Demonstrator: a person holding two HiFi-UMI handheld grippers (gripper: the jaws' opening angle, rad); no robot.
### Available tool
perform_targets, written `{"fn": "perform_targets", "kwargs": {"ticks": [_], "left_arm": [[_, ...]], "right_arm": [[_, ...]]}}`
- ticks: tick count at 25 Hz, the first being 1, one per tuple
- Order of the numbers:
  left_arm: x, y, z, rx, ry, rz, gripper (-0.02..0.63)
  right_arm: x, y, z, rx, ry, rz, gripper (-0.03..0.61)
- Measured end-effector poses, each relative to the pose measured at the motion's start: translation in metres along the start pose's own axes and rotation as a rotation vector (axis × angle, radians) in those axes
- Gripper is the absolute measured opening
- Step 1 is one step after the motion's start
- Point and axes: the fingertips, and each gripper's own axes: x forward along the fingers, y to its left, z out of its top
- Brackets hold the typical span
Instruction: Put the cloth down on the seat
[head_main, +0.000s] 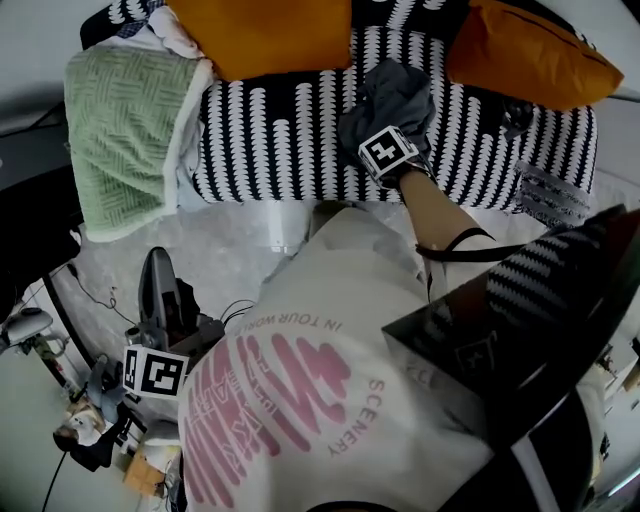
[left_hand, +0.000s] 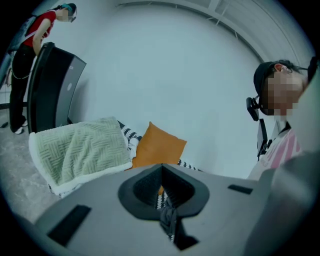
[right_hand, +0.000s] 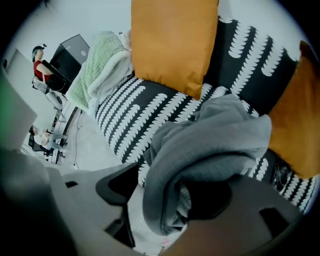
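Observation:
A crumpled grey cloth (head_main: 395, 95) (right_hand: 215, 145) lies on the black-and-white patterned seat (head_main: 290, 130) (right_hand: 135, 115) of a sofa, between two orange cushions. My right gripper (head_main: 388, 150) (right_hand: 167, 195) is on the cloth's near side with its jaws wide apart. The cloth sags loosely between them and over the right jaw, and nothing pinches it. My left gripper (head_main: 158, 265) (left_hand: 162, 172) hangs low over the floor at the left, well short of the sofa. Its jaws meet and hold nothing.
A green blanket (head_main: 125, 130) (left_hand: 80, 147) drapes over the sofa's left end. Orange cushions (head_main: 265, 35) (head_main: 530, 50) lean on the backrest. Cables and small items lie on the floor at the lower left. A person in red (left_hand: 37, 35) stands far off by a black stand (left_hand: 50, 85).

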Motion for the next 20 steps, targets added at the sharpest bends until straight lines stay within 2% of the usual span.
{"fn": "perform_targets", "kwargs": {"ticks": [4, 7, 12, 20], "left_arm": [[0.002, 0.010, 0.006, -0.017, -0.003, 0.014, 0.008], [0.004, 0.009, 0.000, -0.017, -0.006, -0.005, 0.009], [0.010, 0.014, 0.001, -0.037, -0.019, -0.045, 0.009], [0.020, 0.022, 0.015, -0.047, -0.011, -0.187, 0.009]], "right_arm": [[-0.010, -0.020, -0.002, 0.038, 0.025, -0.122, 0.322], [-0.019, -0.034, -0.005, 0.101, -0.021, -0.172, 0.325], [-0.033, -0.040, -0.021, 0.257, -0.081, -0.194, 0.325], [-0.055, -0.004, -0.054, 0.391, -0.100, -0.151, 0.321]]}}
